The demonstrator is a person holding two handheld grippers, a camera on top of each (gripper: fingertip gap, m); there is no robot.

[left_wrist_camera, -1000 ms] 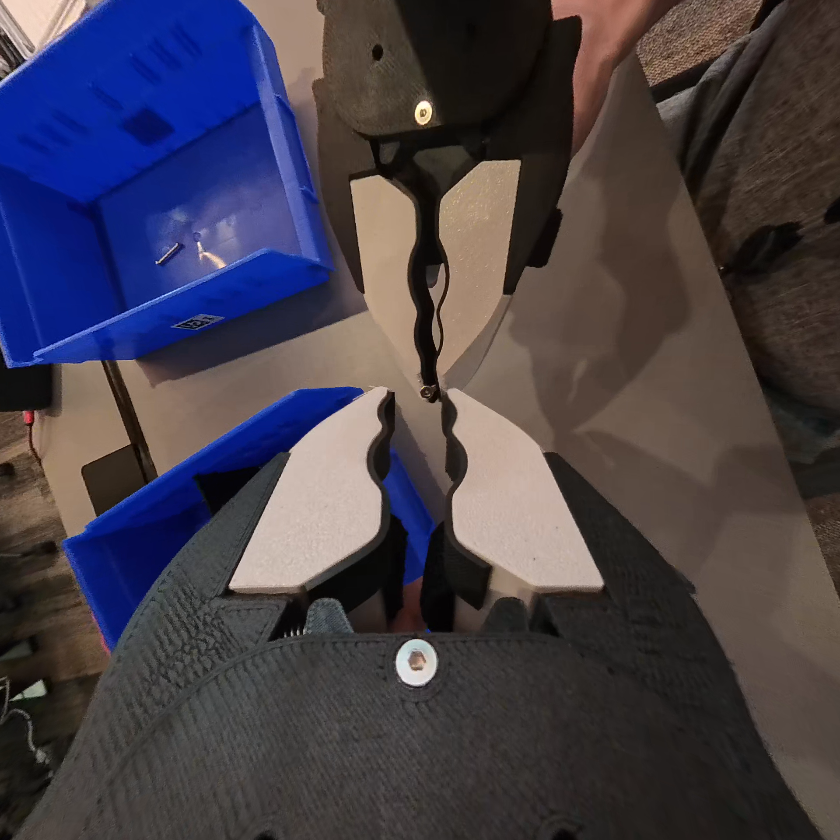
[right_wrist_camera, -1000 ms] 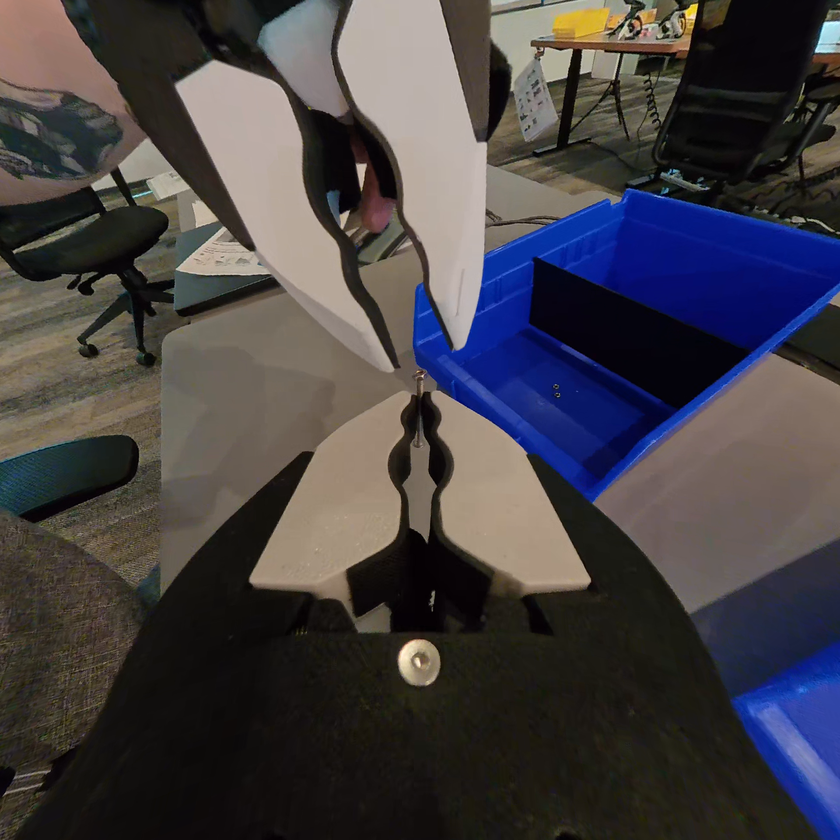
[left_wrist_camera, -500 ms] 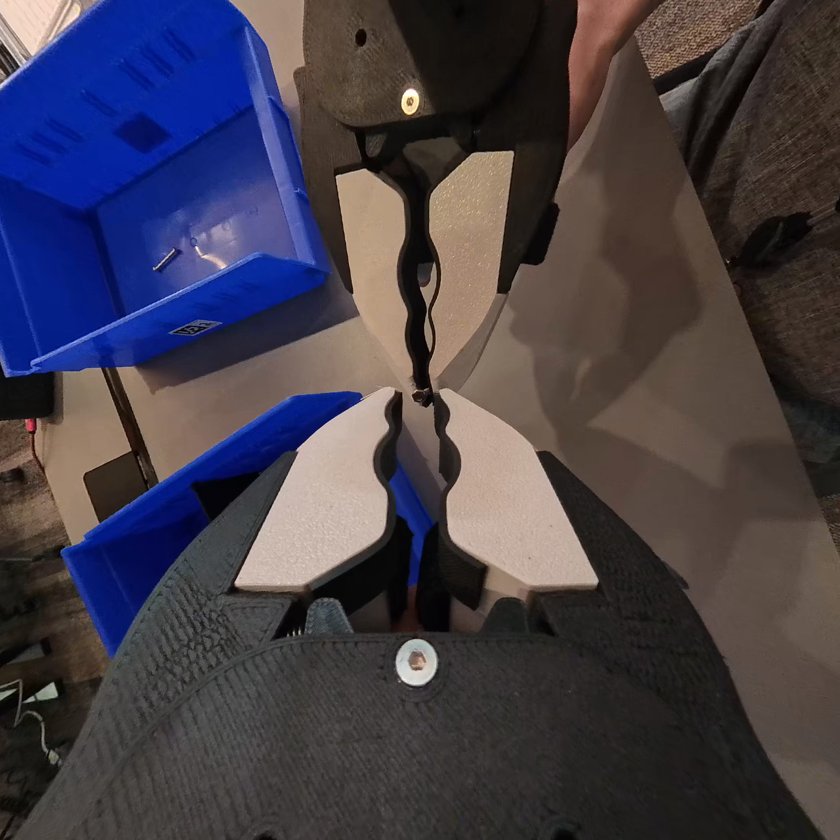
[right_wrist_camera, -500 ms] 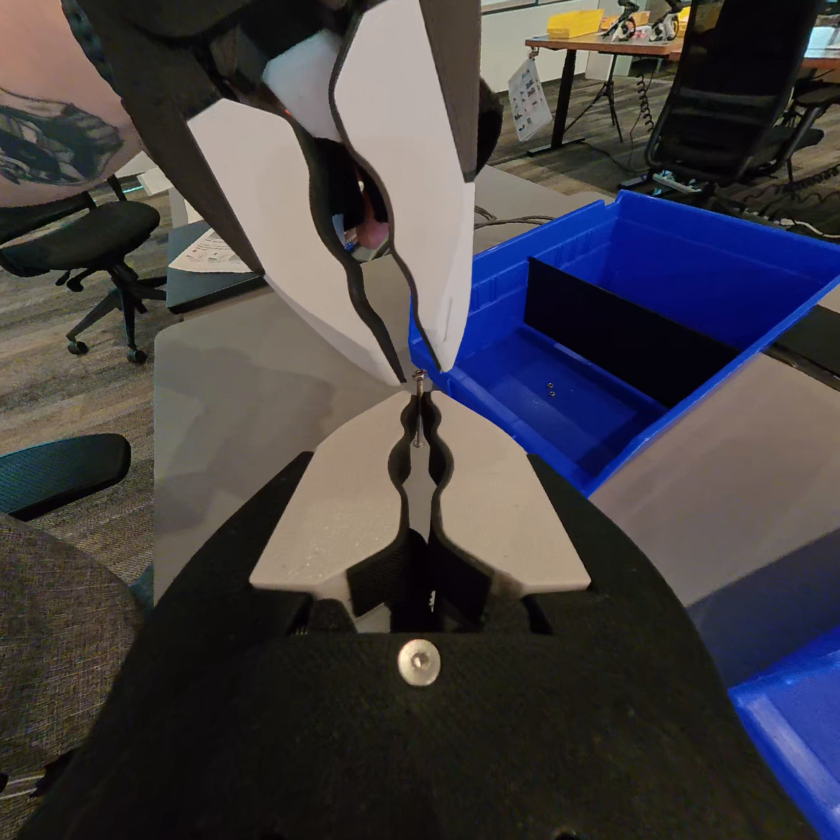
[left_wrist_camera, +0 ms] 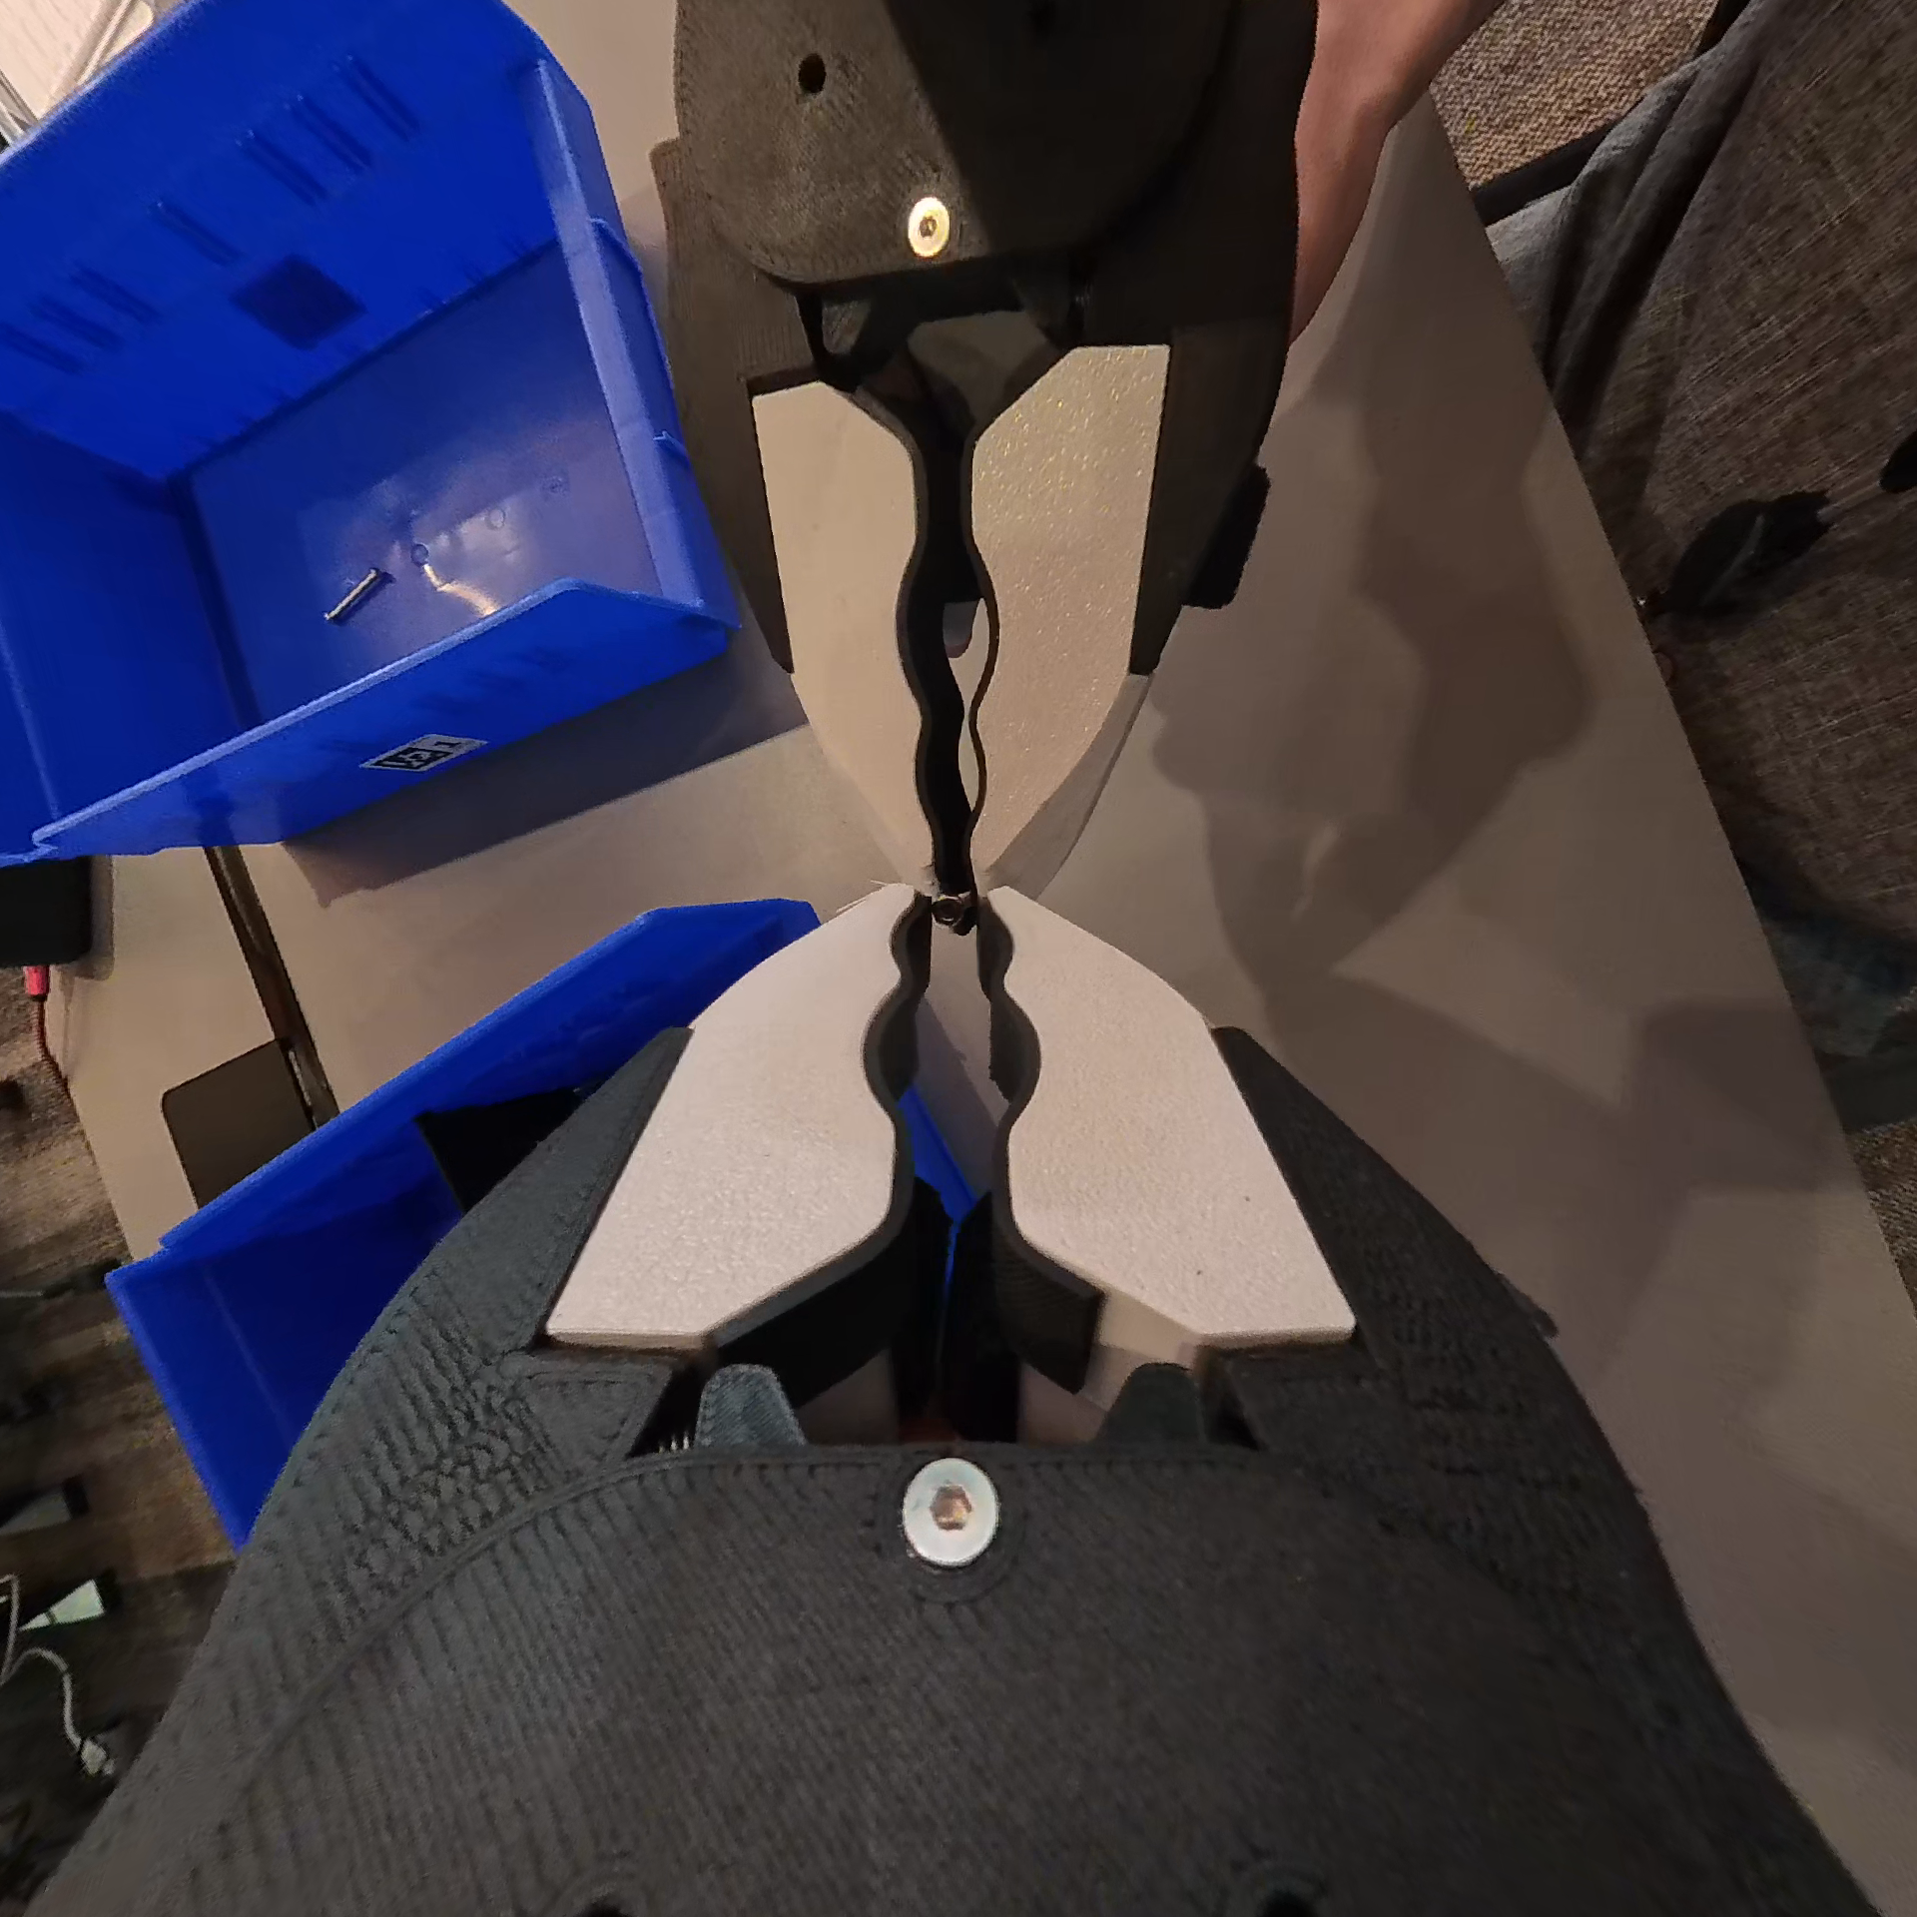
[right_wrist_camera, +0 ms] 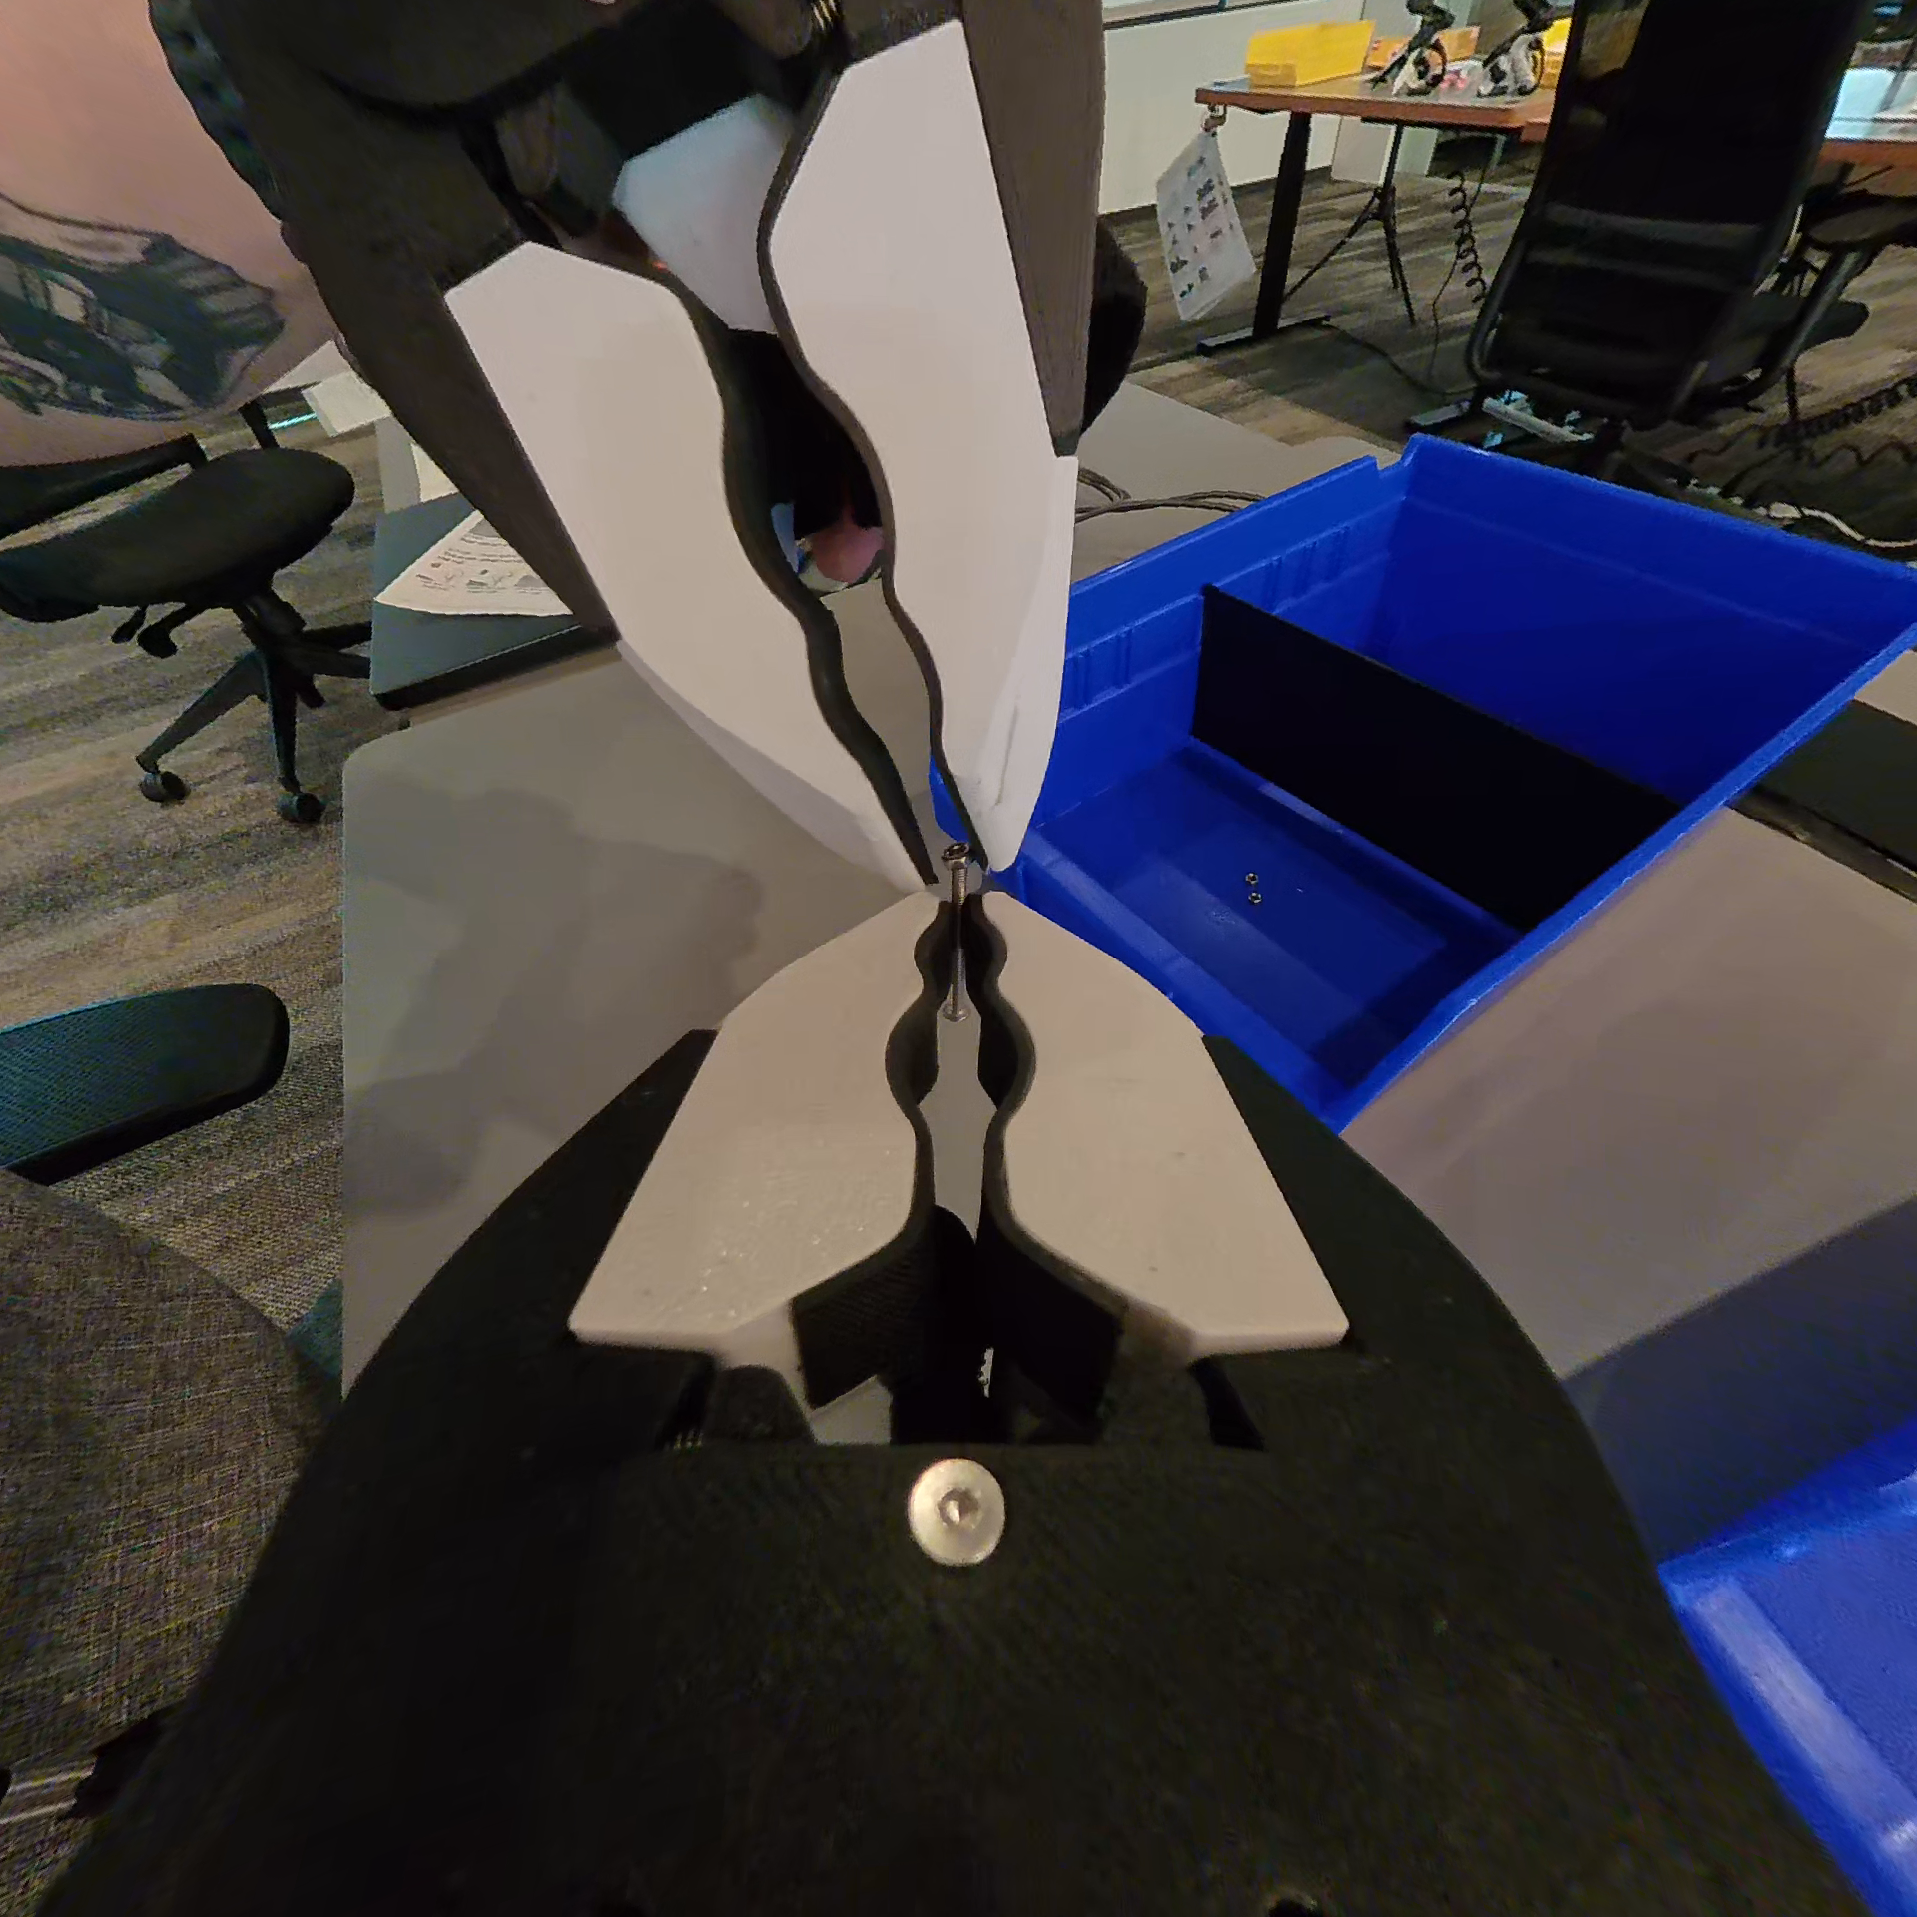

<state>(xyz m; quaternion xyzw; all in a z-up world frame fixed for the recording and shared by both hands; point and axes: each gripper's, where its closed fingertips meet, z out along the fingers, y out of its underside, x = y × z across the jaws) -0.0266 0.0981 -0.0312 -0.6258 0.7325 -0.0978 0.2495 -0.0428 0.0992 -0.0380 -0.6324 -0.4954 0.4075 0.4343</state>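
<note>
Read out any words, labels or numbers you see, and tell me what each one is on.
Small black-and-white label on the front lip of the blue bin: legible, but I don't quote writing.
Hanging printed sheet by a far desk: too small.
Printed paper behind the table: blurred.

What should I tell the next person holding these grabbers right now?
Right gripper: shut on a small screw, head pointing away.
Left gripper: tips flank the screw's head, jaws narrowly apart; grip unclear.
Divided blue bin: two small nuts in the compartment nearer the grippers.
Other blue bin: one loose screw.
Both grippers hover over the grey table.
</note>
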